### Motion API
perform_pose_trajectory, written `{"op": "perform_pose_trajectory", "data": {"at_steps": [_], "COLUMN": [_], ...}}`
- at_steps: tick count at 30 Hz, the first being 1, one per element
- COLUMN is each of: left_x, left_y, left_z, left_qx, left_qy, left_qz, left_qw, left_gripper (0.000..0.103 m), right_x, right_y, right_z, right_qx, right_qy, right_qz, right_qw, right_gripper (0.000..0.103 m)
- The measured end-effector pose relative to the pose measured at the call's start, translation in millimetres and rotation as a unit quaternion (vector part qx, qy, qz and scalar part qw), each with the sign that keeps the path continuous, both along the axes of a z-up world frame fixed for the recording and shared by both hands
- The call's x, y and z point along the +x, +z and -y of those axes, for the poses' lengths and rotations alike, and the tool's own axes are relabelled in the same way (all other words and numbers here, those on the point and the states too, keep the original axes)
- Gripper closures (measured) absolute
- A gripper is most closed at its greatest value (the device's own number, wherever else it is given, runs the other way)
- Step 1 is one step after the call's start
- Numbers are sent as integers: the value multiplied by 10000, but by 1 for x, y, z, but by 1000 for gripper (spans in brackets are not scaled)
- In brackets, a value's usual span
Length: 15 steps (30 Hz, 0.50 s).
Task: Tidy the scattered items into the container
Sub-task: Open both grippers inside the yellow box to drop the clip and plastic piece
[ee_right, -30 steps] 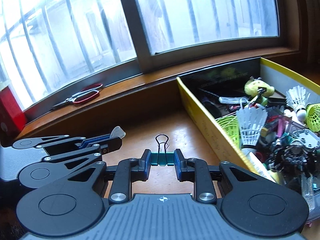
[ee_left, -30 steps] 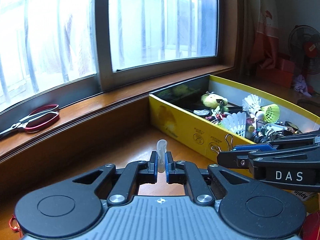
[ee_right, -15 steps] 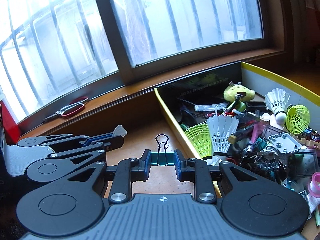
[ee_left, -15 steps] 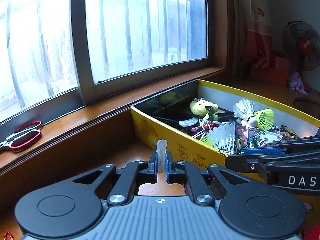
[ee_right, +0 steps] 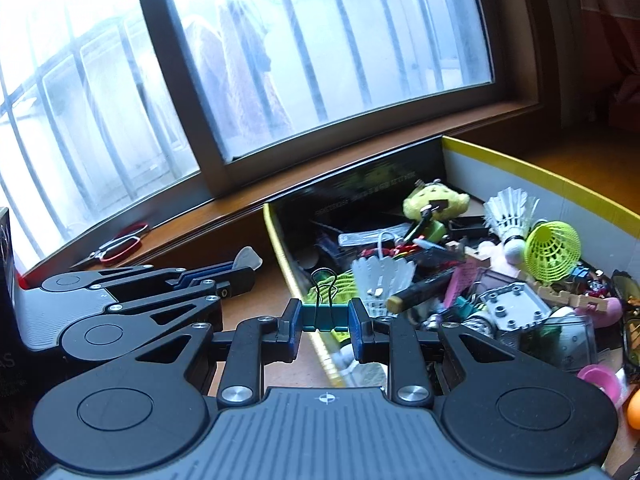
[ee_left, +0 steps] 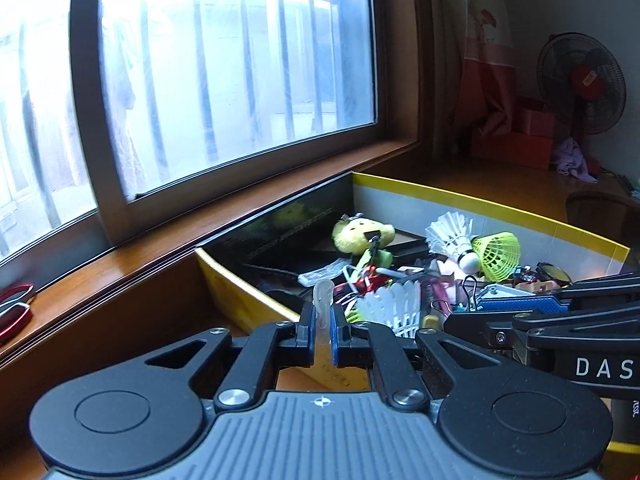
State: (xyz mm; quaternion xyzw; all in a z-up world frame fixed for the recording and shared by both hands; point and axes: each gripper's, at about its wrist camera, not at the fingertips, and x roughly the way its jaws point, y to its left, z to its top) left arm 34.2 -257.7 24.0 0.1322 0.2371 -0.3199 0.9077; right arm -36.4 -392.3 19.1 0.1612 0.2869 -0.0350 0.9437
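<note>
Over near rim of yellow cardboard box (ee_right: pixel 280 236), right gripper (ee_right: pixel 325 319) pinching teal metal binder clip (ee_right: pixel 325 314); left gripper (ee_left: pixel 321 322) nipping small translucent plastic piece (ee_left: pixel 322 300), possibly cap. Advancing past rim before releasing advisable.

The yellow-rimmed box (ee_right: pixel 540 176) lay crammed: shuttlecocks (ee_right: pixel 510 212), a yellow plush toy (ee_right: pixel 434 200) and small clutter filled the right half of the frame, leaving bare floor only in its dark upper-left corner. Its near wall (ee_right: pixel 296 280) rose at frame centre. Left of it, bare wooden tabletop (ee_right: pixel 264 292) lay clear, though the left gripper (ee_right: pixel 240 270) crowded that side. The sill above carried red scissors (ee_right: pixel 120 244).
</note>
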Motion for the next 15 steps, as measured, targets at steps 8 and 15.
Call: {"op": "perform_pose_trajectory", "data": {"at_steps": [8, 15], "left_x": [1, 0], "left_y": [-7, -15], "left_z": [39, 66], "left_qx": [-16, 22], "left_qy": [-293, -476], "left_qz": [-54, -164], "left_qw": [9996, 9987], "left_gripper": [95, 85], "right_x": [-9, -18], "right_y": [-3, -8], "right_z": [35, 61], "right_qx": [-29, -17], "right_qy": [-333, -708], "right_qz": [-16, -116], "right_qw": [9994, 9974], "right_gripper": [77, 77]}}
